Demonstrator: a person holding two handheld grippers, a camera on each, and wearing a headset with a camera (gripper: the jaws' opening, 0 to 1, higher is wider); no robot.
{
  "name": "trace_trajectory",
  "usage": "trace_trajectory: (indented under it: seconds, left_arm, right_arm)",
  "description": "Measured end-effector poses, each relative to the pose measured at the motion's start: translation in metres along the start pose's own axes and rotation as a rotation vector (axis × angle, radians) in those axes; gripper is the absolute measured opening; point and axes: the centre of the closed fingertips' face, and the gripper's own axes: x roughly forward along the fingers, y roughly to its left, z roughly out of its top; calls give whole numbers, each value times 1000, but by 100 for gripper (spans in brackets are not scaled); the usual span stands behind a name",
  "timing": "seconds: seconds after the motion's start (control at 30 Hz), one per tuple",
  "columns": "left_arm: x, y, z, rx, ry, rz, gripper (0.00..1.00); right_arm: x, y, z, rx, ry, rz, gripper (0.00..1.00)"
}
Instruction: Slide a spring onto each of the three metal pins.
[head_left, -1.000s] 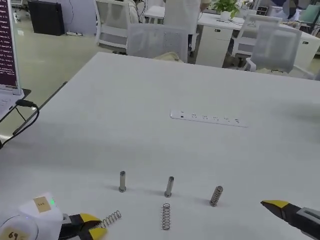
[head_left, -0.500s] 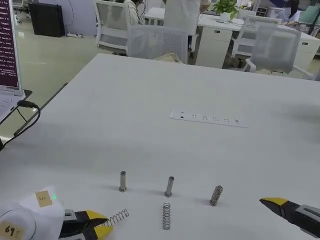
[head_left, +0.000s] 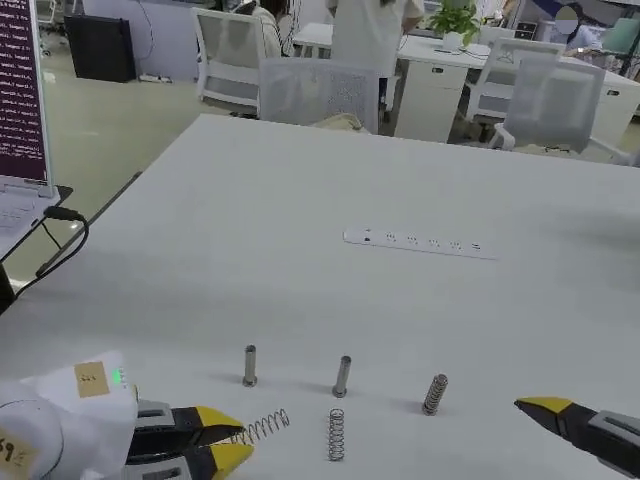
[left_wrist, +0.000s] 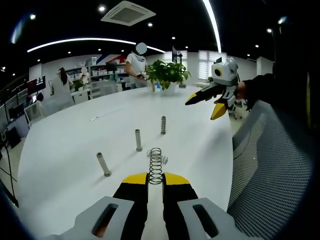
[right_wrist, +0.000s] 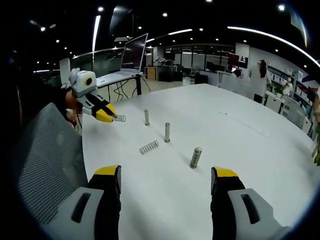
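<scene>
Open-plan office.
Rows of white desks (head_left: 430, 85) w/ mesh chairs (head_left: 318, 90), potted plant (head_left: 455, 18), laptop (head_left: 20, 90) on a stand, power strip (head_left: 420, 241) on big white bench (head_left: 300, 200), ceiling strip lights (left_wrist: 212, 22).

Person holding a two-jaw gripper in each hand, both low over the near edge of the workbench and well apart. The left gripper (left_wrist: 155, 178) points forward and slightly right, its yellow-tipped jaws pinched together on one end of a spring (left_wrist: 156, 161) that sticks out past the tips. The right gripper (right_wrist: 165, 175) angles in towards the left, jaws spread wide with nothing between them. A dark sleeve (left_wrist: 260, 88) shows behind the right gripper.
</scene>
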Motion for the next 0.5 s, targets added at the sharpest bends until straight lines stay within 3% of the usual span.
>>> trace_trajectory:
  seconds: [0.5]
  left_arm:
    - [-2, -17, 21, 56, -28, -57, 3]
  right_arm:
    - [8, 34, 38, -82, -40, 115, 61]
